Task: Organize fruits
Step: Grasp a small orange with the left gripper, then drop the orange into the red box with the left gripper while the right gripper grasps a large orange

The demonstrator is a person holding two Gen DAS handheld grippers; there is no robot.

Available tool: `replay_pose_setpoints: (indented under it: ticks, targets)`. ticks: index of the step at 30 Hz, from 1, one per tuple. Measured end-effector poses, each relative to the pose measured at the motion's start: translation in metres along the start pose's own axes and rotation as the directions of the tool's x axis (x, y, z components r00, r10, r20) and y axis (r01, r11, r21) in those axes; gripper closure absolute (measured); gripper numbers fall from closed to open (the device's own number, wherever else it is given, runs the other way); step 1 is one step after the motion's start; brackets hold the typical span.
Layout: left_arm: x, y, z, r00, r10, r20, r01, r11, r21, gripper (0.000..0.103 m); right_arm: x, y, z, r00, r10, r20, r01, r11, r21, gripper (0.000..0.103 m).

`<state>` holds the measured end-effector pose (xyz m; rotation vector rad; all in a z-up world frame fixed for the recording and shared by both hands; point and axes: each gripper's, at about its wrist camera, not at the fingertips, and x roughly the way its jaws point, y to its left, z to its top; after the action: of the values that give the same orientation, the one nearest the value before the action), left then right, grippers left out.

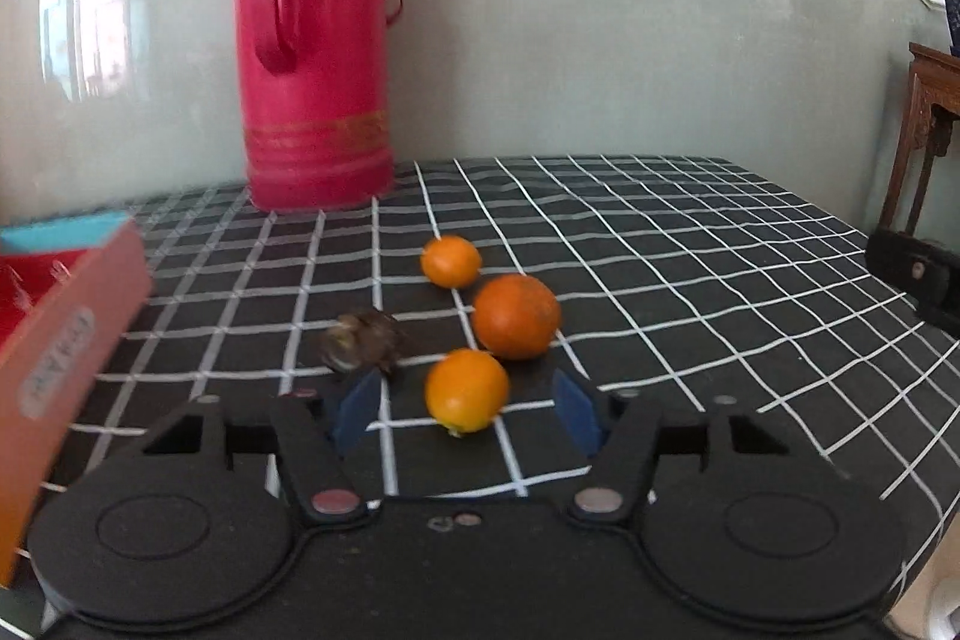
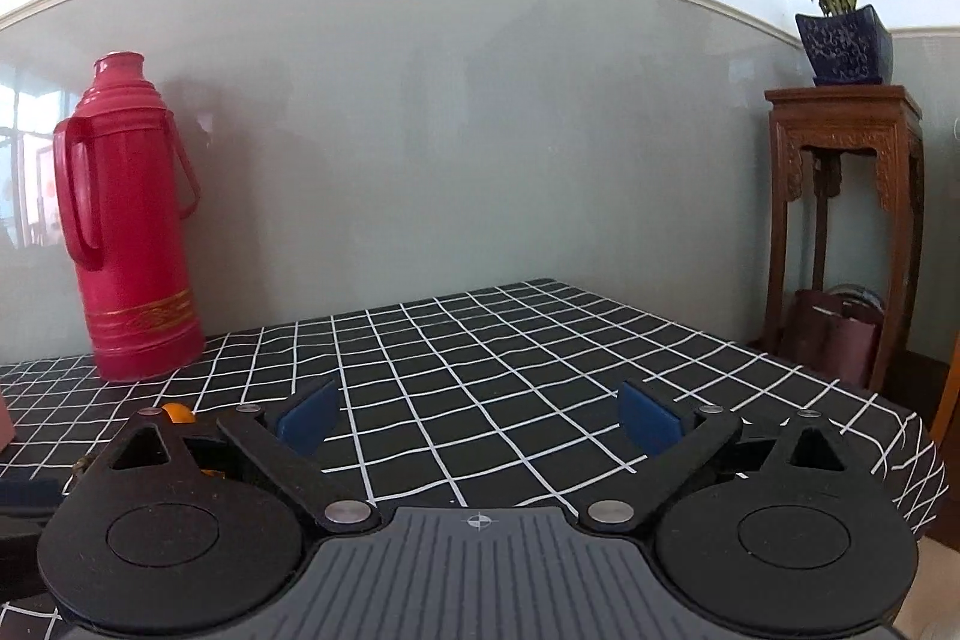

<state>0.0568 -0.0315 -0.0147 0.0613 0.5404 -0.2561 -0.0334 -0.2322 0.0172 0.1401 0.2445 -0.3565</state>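
So far I count little done: three oranges lie loose on the checked worktop (image 1: 660, 244), none visibly put away. The nearest orange (image 1: 467, 389) sits between the pads of my left gripper (image 1: 467, 409), which stands partly spread and grasps nothing; both blue pads are clear of the fruit. The big orange (image 1: 516, 316) is just behind it, the small orange (image 1: 451, 261) farther back, and a dark wrinkled fruit (image 1: 363, 343), too blurred to identify, lies to their left. An orange box (image 1: 72, 340) with a red inside stands at the left edge; I judge it the likely destination, though whether it holds fruit is hidden.

My right gripper (image 2: 480, 415) is released wide over bare cloth. Its view alone gives the whole red flask (image 2: 129, 226), the wooden stand (image 2: 846, 196) and potted plant (image 2: 840, 22); of the fruit it catches only an orange sliver at lower left.
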Motion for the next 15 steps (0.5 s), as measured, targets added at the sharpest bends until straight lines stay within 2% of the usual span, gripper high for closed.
replay_pose_setpoints:
  ticks: [2, 4, 11, 15]
  targets:
    - [0.002, 0.0, -0.001, 1.0, -0.011, -0.02, 0.011, 1.0, -0.008, 0.059, -0.001, 0.001, 0.0, 1.0, 0.002, 0.0, -0.002, 1.0, -0.004, 0.005]
    - [0.004, 0.0, -0.002, 0.999, -0.013, -0.029, 0.012, 1.0, -0.014, 0.06, -0.002, 0.003, 0.0, 1.0, 0.004, 0.003, -0.003, 1.0, -0.009, 0.005]
    - [0.01, 0.001, -0.002, 0.999, -0.005, -0.049, 0.004, 1.0, -0.012, 0.081, -0.002, 0.009, -0.001, 1.0, 0.016, -0.004, -0.016, 1.0, -0.01, 0.005]
    - [0.009, 0.003, -0.003, 0.999, 0.0, -0.042, -0.001, 1.0, -0.019, 0.081, -0.002, 0.014, -0.002, 1.0, 0.02, -0.005, -0.02, 1.0, -0.02, 0.005]
